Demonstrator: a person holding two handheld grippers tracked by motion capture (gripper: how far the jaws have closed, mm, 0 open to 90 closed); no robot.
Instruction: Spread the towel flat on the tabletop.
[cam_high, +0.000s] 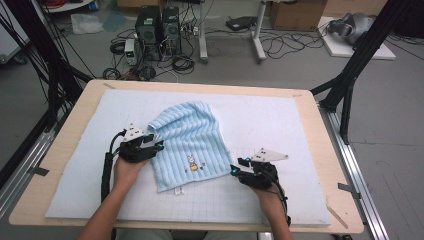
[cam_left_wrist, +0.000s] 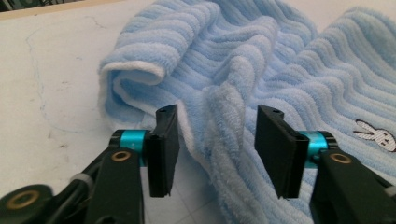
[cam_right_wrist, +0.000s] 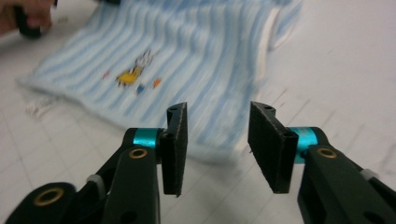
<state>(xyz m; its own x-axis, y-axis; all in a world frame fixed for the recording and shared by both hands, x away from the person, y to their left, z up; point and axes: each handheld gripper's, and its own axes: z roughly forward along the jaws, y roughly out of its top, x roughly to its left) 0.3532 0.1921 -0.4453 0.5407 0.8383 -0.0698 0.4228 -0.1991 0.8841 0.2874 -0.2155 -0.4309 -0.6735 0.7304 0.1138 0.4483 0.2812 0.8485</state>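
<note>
The right gripper (cam_high: 243, 168), nearest the camera's edge of the table (cam_high: 65, 145), hovers just off the towel's near right corner with its fingers (cam_right_wrist: 270, 144) parted and nothing between them. The left gripper (cam_high: 150, 145) sits at the towel's left edge, fingers (cam_left_wrist: 164, 147) spread as well; a raised fold of cloth stands between them, but the pads do not press on it.

The light blue striped towel (cam_high: 187, 142) lies on the white mat (cam_high: 265, 120) near the middle of the table, partly folded, with a small rabbit picture (cam_high: 192, 163) and a white tag (cam_high: 178, 191) toward the near edge.

The likely risk is in the next grasp (a judgement, not something seen): the left edge is rolled and bunched, so closing there could catch several layers at once, or miss the true hem, and drag the fold crooked. The right fingers, aimed low at a flat corner, could scrape the mat and push the corner away instead of pinching it.

The towel's long axis runs from near to far, leaning slightly left at the far end; its stripes follow that line.
</note>
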